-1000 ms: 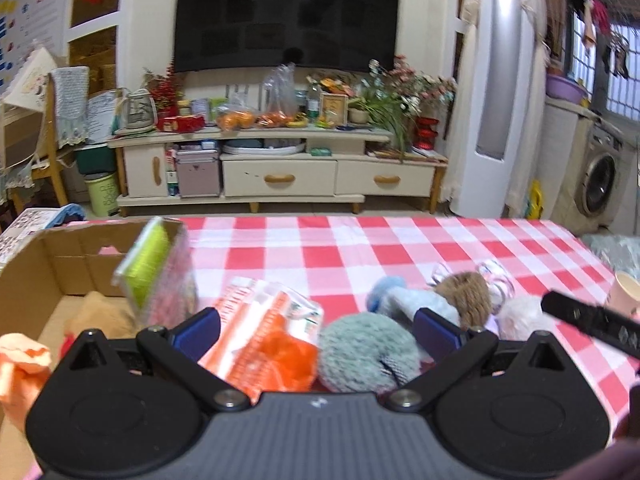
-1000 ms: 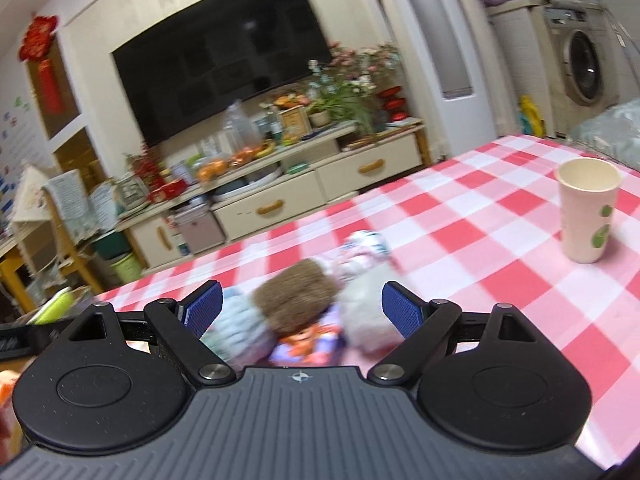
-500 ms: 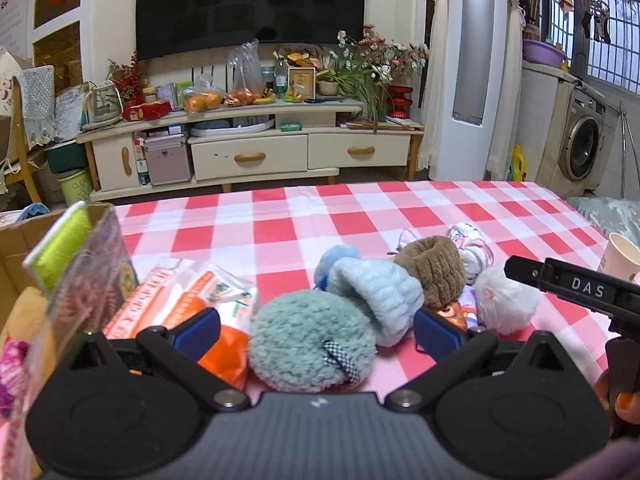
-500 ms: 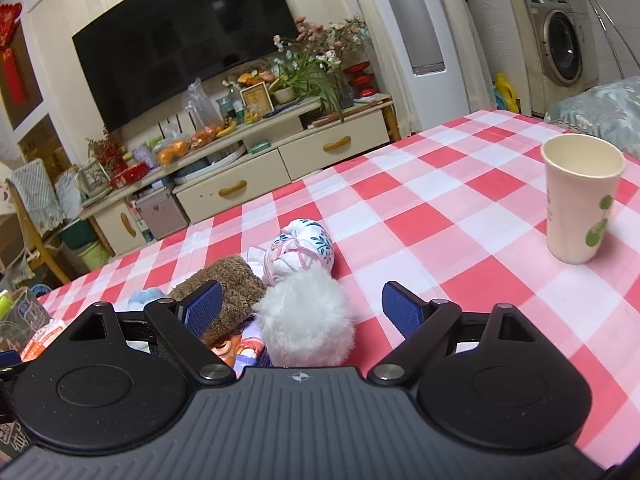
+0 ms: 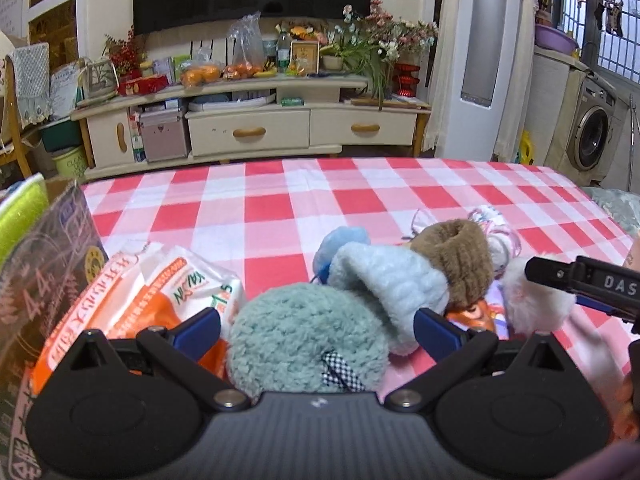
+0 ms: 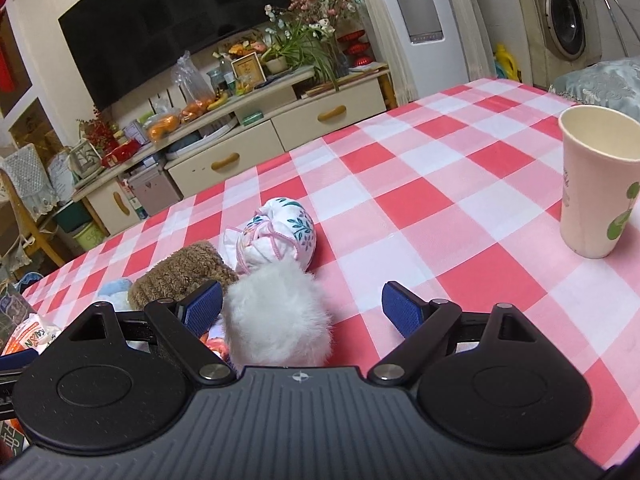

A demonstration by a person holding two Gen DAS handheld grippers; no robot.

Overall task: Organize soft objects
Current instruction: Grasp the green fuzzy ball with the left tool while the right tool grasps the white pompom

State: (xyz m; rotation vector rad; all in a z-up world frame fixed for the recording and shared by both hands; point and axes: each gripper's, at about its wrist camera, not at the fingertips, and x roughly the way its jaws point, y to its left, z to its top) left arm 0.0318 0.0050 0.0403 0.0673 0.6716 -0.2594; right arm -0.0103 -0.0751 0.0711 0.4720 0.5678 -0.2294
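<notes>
Grippers both straddling soft picks with jaws wide, left gripper (image 5: pixel 316 326) around teal pouf (image 5: pixel 306 344), right gripper (image 6: pixel 302 306) around white pompom (image 6: pixel 276 314), probably needing closing next

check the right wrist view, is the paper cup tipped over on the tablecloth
No, the paper cup stands upright on the checked tablecloth, its open rim facing up.

The left gripper (image 5: pixel 316 326) has a ribbed dark grey body, 2 matte black rounded housings each with a shallow disc, and black linkage arms pinned by silver screws. Its fingers (image 5: pixel 198 330) carry blue pads. The right gripper (image 6: pixel 300 310) is built alike, with ridged blue pads and a small white emblem; white letters "DAS" mark its side.
</notes>
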